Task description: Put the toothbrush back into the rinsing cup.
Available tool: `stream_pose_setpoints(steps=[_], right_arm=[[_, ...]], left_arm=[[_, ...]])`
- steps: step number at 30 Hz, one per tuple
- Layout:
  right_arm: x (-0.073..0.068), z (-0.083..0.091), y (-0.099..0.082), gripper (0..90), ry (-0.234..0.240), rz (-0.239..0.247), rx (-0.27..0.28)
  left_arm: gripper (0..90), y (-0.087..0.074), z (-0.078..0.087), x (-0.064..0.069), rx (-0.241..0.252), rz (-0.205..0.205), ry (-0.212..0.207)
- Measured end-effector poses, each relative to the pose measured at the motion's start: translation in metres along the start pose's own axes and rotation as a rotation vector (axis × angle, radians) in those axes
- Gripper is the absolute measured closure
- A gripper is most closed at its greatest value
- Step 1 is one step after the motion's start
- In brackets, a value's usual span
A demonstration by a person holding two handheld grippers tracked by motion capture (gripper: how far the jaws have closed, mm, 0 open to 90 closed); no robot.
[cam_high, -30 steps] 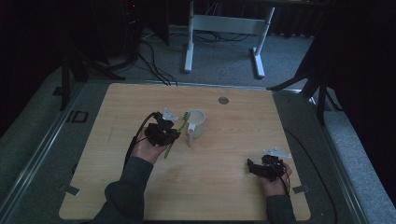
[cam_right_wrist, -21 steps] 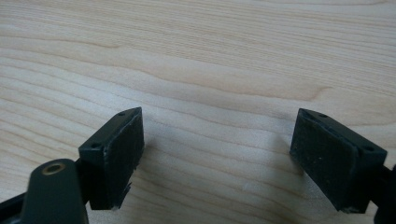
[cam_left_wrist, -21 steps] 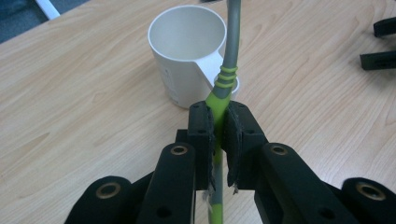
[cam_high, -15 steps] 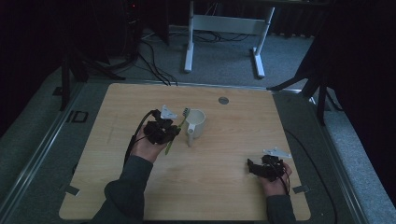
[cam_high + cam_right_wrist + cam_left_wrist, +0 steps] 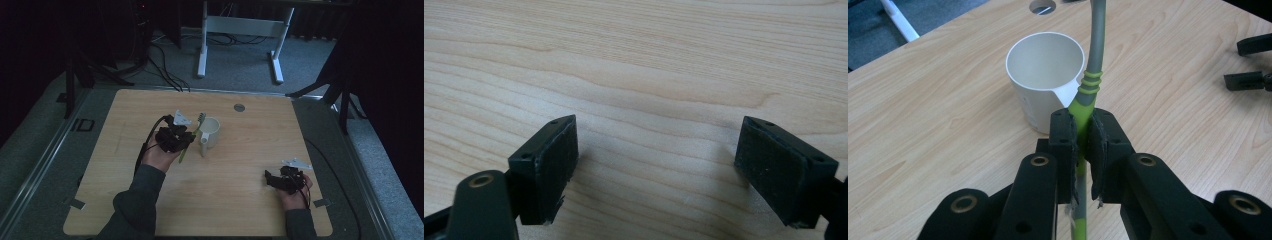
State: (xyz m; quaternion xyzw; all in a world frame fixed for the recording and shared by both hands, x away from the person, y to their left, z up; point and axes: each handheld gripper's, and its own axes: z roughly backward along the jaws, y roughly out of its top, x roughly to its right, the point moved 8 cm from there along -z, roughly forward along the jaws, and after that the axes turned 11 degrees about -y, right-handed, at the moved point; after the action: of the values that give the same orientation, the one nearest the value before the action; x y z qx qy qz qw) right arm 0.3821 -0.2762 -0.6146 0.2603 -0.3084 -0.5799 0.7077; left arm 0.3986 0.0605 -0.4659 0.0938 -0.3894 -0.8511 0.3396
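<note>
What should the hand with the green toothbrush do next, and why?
Probably carry the toothbrush sideways over the white cup's open mouth. The left gripper is shut on its handle, the cup looks empty, and the brush rises just beside the rim, not yet above the opening.

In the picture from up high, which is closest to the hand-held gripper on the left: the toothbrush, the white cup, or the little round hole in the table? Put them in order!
From the left hand-held gripper:
1. The toothbrush, clamped right in its jaws.
2. The white cup, just to its right on the table.
3. The round hole, farther back and to the right, near the table's far edge.
</note>
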Motion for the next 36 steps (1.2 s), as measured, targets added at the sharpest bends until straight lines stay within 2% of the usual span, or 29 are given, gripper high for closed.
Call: stream_pose_setpoints(steps=[13, 24, 36], right_arm=[[0.000, 0.000, 0.000, 17.1, 0.000, 0.001, 0.001], [0.000, 0.000, 0.000, 17.1, 0.000, 0.001, 0.001], [0.000, 0.000, 0.000, 17.1, 0.000, 0.001, 0.001]], left_arm=[[81.4, 0.007, 0.002, 0.001, 0.027, 0.000, 0.004], [81.4, 0.015, 0.004, 0.001, 0.043, -0.014, 0.005], [81.3, 0.026, 0.006, 0.002, 0.081, -0.026, 0.006]])
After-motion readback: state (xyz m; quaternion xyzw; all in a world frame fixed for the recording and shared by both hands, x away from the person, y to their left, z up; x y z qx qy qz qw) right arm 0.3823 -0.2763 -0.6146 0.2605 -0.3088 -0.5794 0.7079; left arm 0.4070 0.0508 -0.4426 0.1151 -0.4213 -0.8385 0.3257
